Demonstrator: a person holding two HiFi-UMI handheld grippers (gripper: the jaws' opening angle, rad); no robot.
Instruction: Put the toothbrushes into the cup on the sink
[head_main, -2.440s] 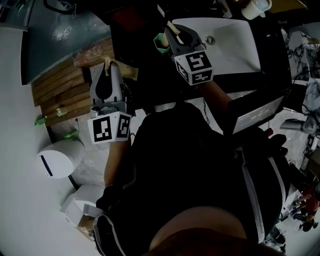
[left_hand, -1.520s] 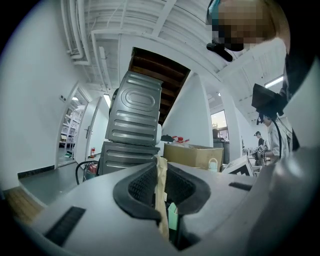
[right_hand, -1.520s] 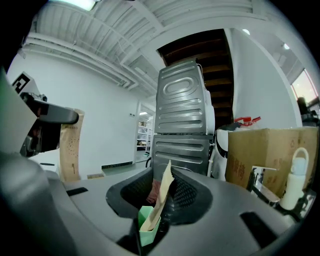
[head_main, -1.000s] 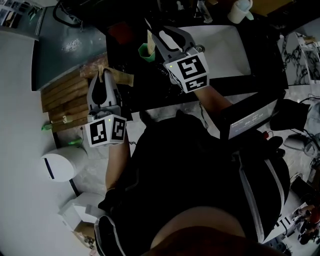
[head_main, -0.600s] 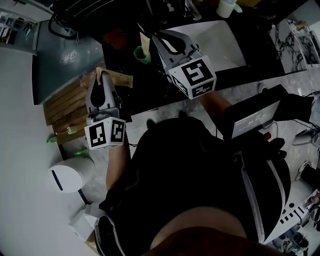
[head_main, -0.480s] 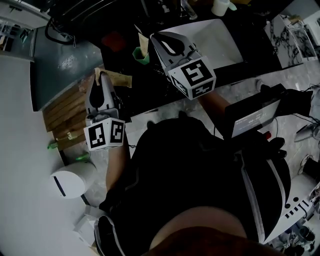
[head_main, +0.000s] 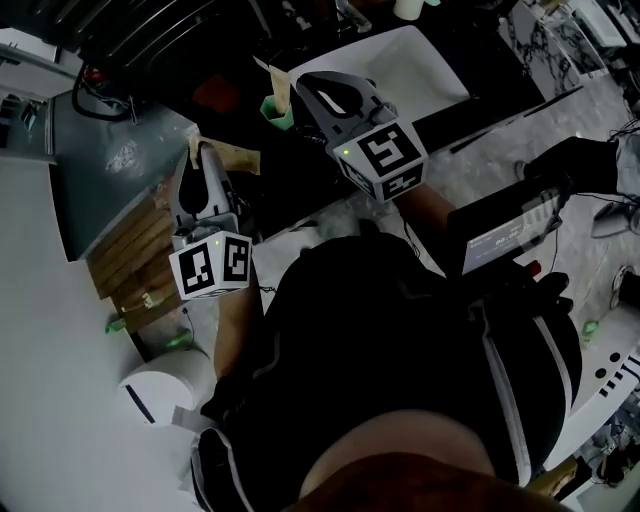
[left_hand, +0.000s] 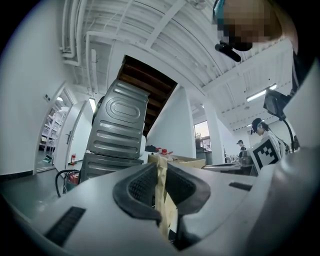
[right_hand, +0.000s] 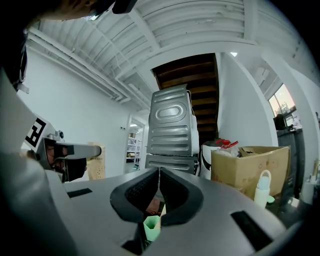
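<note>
A small green cup (head_main: 270, 108) stands on the dark counter left of the white sink (head_main: 400, 55). My right gripper (head_main: 300, 82) is right beside it, shut on a flat tan-wrapped toothbrush (head_main: 281, 85) whose lower end reaches into the cup. In the right gripper view the cup (right_hand: 151, 227) shows below the nearly touching pads of that gripper (right_hand: 159, 185), with the cream toothbrush (right_hand: 158, 223) at its rim. My left gripper (head_main: 205, 150) hangs left of the counter. It (left_hand: 161, 175) is shut on a second tan-wrapped toothbrush (left_hand: 162, 200), which sticks out sideways (head_main: 232, 157).
A red object (head_main: 215, 92) lies on the counter behind the cup. Wooden slats (head_main: 130, 260) and a white round bin (head_main: 160, 390) are on the floor at left. A laptop (head_main: 500, 235) sits at right. A cardboard box (right_hand: 250, 167) and a white bottle (right_hand: 262, 187) stand ahead.
The head view has swung, so the sink and counter slid up and right. Both grippers keep their toothbrushes. The right one has stayed at the green cup, the left one beside the counter.
</note>
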